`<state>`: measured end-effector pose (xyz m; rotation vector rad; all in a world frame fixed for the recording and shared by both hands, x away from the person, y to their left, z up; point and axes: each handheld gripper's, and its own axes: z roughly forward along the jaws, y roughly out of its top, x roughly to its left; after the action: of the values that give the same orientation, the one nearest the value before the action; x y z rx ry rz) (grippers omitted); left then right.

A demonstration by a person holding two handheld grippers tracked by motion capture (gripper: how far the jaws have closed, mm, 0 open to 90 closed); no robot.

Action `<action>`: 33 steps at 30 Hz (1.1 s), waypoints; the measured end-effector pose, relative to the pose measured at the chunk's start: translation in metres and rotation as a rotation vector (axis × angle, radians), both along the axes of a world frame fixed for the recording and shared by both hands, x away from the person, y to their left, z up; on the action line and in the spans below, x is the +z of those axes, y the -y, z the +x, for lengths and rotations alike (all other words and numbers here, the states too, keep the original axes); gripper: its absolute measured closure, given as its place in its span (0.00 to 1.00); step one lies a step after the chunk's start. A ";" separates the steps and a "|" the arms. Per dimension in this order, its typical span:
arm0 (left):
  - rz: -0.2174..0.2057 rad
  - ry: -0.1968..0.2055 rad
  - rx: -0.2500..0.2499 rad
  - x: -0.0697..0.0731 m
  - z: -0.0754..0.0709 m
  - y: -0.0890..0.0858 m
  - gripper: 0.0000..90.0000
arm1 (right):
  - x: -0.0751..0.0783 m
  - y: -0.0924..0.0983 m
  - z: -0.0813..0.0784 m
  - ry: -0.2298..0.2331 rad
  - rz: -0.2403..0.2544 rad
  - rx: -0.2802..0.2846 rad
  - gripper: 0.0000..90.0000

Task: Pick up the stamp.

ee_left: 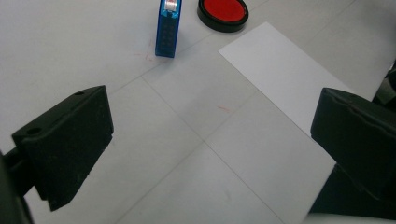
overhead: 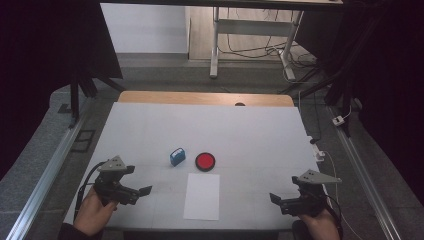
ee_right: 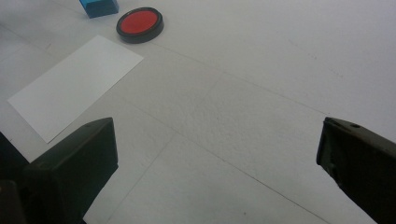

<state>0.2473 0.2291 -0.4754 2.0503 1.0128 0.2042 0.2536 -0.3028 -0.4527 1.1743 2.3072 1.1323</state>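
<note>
A: Where is the small blue plastic stamp (overhead: 177,156) sitting?

B: Near the middle of the white table (overhead: 150,125), upright, with the round black-rimmed red ink pad (overhead: 205,161) just beside it on the right. The two are close but apart

A: And the white rectangular sheet of paper (overhead: 201,196)?

B: Flat on the table, just on the near side of the ink pad, between the two grippers. Its far edge lies near the pad without touching it

A: How does the stamp lie relative to the left gripper (overhead: 145,190)?

B: Ahead of it and a little to its right, well apart. In the left gripper view the stamp (ee_left: 167,32) stands at the top, beyond the jaws, with the pad (ee_left: 223,14) next to it and the paper (ee_left: 285,79) running down under the right-hand jaw

A: Is that gripper holding anything?

B: No, its jaws stand wide apart with bare table between them

A: And the right gripper (overhead: 275,198)?

B: It hovers near the right front corner, also spread wide and empty. In the right gripper view the stamp (ee_right: 99,7) is at the top left edge, the pad (ee_right: 139,24) beside it, and the paper (ee_right: 74,84) off to the left of the jaws, all well apart from them
</note>
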 end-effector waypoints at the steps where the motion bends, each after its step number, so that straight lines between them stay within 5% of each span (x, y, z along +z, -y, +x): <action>1: 0.008 0.003 -0.003 0.000 0.002 0.001 0.00 | 0.000 0.000 0.000 0.000 -0.002 -0.001 0.00; 9: 0.056 0.017 -0.019 -0.001 0.016 0.011 0.00 | 0.000 0.000 0.000 -0.002 -0.001 0.002 0.00; 33: 0.092 0.044 -0.034 -0.003 0.059 0.032 0.00 | -0.001 -0.001 0.001 -0.011 -0.005 0.005 0.00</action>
<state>0.3067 0.1970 -0.4786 2.1349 0.9571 0.2817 0.2547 -0.3018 -0.4535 1.1771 2.3205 1.1242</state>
